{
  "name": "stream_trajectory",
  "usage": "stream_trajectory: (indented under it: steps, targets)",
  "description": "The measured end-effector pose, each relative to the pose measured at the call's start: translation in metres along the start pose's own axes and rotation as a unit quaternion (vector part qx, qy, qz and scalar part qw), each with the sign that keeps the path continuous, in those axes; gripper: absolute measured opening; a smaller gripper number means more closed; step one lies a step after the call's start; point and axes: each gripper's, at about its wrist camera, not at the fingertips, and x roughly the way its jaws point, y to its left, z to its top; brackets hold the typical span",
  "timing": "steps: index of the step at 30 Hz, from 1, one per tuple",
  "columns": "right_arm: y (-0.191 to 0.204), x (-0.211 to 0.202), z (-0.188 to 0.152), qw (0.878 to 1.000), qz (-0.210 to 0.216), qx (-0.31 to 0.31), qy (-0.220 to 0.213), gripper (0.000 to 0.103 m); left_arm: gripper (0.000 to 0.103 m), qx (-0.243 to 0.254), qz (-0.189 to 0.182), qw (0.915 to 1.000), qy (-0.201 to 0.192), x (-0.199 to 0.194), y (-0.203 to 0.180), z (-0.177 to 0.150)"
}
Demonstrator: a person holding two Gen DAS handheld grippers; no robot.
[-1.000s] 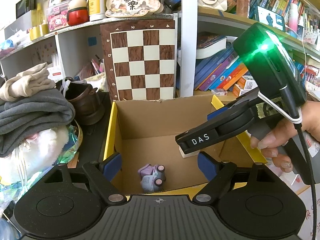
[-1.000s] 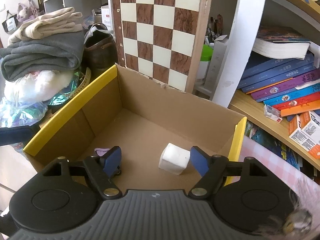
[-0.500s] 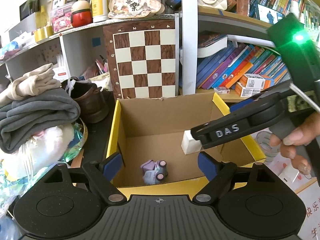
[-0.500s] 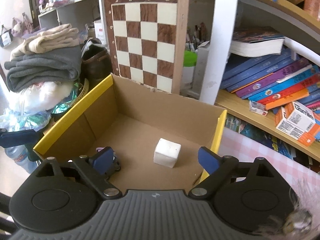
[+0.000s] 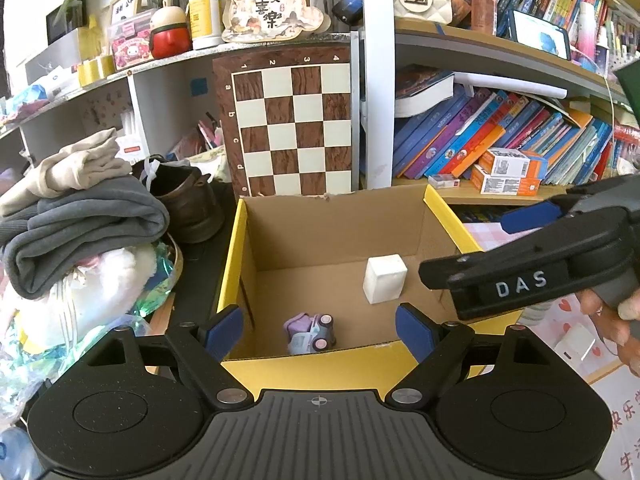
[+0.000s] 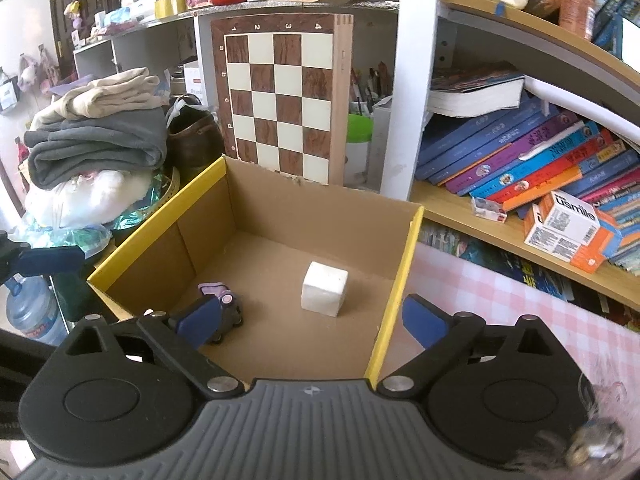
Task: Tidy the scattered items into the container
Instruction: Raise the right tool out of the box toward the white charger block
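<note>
An open cardboard box with yellow rims (image 5: pixel 236 248) (image 6: pixel 404 268) stands before the shelves. Inside lie a white cube (image 5: pixel 384 284) (image 6: pixel 324 288) and a small purple toy car (image 5: pixel 310 332) (image 6: pixel 220 294). My left gripper (image 5: pixel 320 330) is open and empty above the box's near rim. My right gripper (image 6: pixel 310 322) is open and empty, above the box's right front corner; its body also shows in the left wrist view (image 5: pixel 520 280), right of the box. The car is partly hidden behind my right gripper's left finger.
A chessboard (image 5: pixel 292 128) leans behind the box. Folded clothes (image 5: pixel 80 208) and a brown shoe (image 5: pixel 188 204) sit to the left. Bookshelves with books (image 6: pixel 520 160) and small cartons (image 6: pixel 568 228) are at the right. A pink checked cloth (image 6: pixel 500 300) covers the table.
My right gripper has pulled back up and to the right, out of the box, leaving the white cube on the box floor. My left gripper has backed away a little.
</note>
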Motion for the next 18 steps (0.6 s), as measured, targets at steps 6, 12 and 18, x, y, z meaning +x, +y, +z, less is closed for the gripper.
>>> stream_trajectory:
  steps: [6,12,18]
  targets:
    - [-0.003,-0.010,-0.014,1.000,-0.013,0.007,-0.002,0.099,0.094,0.008,0.000,1.0000,-0.001,-0.005,-0.005,-0.004]
    - [-0.007,-0.019,-0.027,0.999,-0.024,0.022,-0.002,0.099,0.094,0.016,-0.005,0.9998,0.006,-0.006,-0.010,-0.009]
    - [-0.012,-0.028,-0.036,0.999,-0.031,0.034,-0.007,0.100,0.094,0.020,-0.008,0.9997,0.012,-0.006,-0.014,-0.012]
